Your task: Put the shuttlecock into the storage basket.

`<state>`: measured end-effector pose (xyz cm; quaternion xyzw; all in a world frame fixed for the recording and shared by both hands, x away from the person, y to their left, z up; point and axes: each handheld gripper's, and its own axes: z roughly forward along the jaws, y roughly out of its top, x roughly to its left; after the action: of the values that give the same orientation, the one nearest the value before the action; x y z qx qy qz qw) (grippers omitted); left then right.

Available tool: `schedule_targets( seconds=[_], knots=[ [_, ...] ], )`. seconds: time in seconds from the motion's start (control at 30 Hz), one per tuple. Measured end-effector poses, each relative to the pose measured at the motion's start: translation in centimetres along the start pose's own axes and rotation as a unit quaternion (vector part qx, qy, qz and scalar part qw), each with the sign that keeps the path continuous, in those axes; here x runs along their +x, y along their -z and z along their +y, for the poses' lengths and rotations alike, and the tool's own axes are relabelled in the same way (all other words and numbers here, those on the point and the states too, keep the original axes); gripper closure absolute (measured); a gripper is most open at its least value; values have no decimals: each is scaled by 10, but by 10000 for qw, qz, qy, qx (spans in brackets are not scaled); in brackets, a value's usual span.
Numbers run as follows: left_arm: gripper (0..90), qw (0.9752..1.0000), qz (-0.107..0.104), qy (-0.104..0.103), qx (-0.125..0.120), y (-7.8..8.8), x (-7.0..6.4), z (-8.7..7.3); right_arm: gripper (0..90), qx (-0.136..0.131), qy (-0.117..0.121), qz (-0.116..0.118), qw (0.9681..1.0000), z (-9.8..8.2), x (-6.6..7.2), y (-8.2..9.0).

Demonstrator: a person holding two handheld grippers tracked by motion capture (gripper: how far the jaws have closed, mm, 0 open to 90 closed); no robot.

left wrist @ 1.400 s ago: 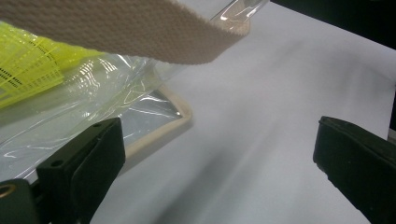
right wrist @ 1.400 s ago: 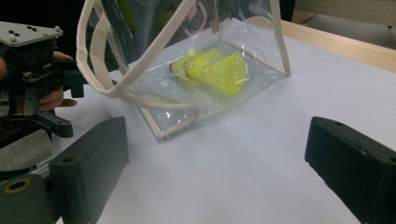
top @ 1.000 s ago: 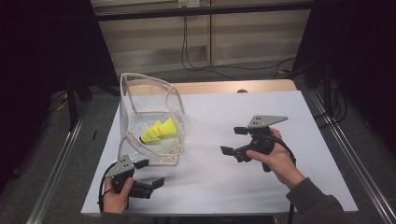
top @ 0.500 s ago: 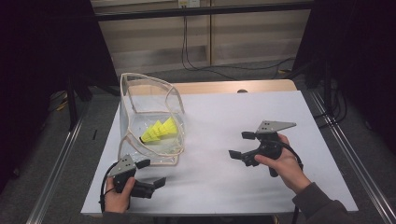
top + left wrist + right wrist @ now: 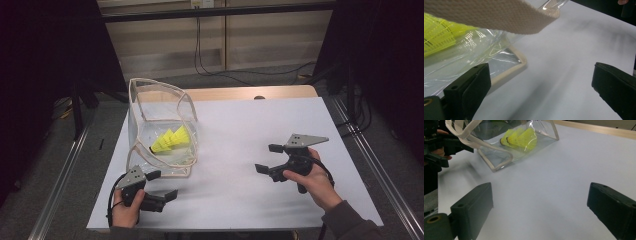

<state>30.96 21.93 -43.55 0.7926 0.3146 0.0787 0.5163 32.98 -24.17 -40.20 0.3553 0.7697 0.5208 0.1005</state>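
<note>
Standing on the white table (image 5: 240,145), left of centre: clear plastic pouch with cream fabric trim (image 5: 161,131), its long axis running away from the near edge, mouth upward. Inside, lying on the floor of the pouch: stacked yellow shuttlecocks (image 5: 171,141). Just beside the pouch's near corner, jaws spread wide and empty: left gripper (image 5: 159,186), clearly the nearer. Well apart to the right, equally wide and empty, jaws pointing leftward at the pouch: right gripper (image 5: 268,159).
</note>
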Motion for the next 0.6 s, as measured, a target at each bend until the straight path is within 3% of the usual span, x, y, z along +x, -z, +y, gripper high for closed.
schedule_targets(
  seconds=[0.6],
  knots=[
    [23,10000,-11,-28,58,-1,1,0,60,-16,-98,-205,9997,-22,-15,19]
  ],
)
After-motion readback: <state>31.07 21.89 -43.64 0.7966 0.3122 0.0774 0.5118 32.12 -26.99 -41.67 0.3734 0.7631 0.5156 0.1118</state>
